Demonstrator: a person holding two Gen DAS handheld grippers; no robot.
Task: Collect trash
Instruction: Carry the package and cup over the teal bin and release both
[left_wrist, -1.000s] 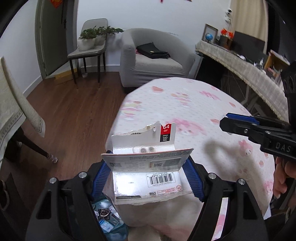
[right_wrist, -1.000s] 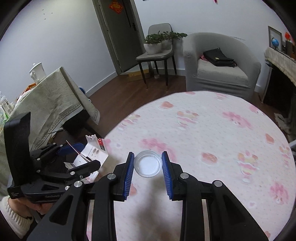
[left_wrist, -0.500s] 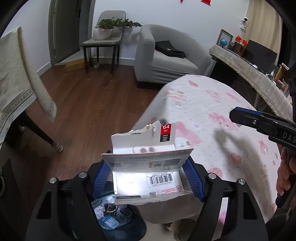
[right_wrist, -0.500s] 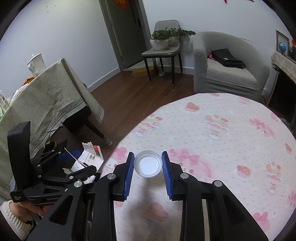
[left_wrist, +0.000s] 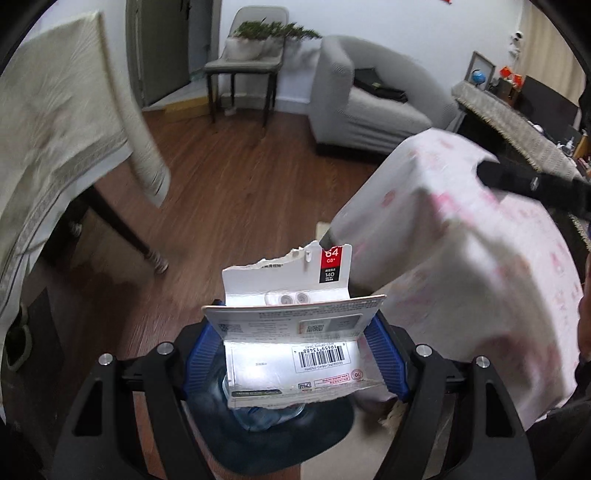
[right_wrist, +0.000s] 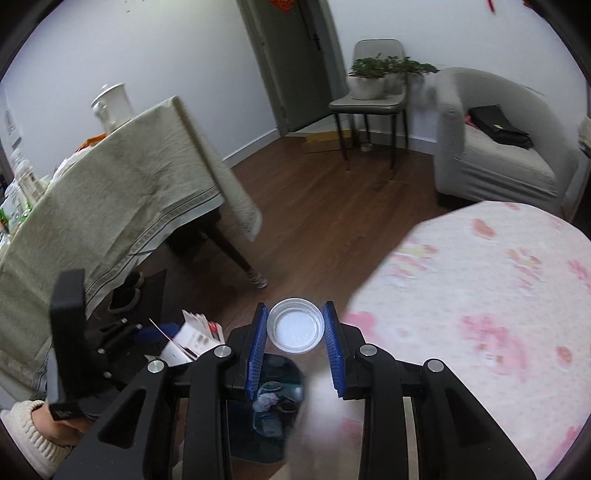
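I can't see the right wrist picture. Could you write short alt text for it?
A black claw with blue pads grips a small clear plastic lid above a dark trash bin on a wooden floor. A pink flowered tablecloth lies right; the left claw, holding torn card packaging, is at left.

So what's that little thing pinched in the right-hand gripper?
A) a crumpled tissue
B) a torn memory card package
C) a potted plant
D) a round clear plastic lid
D: in the right wrist view the right gripper has its blue pads closed on a round clear plastic lid, above the dark trash bin on the floor; the torn card package sits in the left gripper instead.
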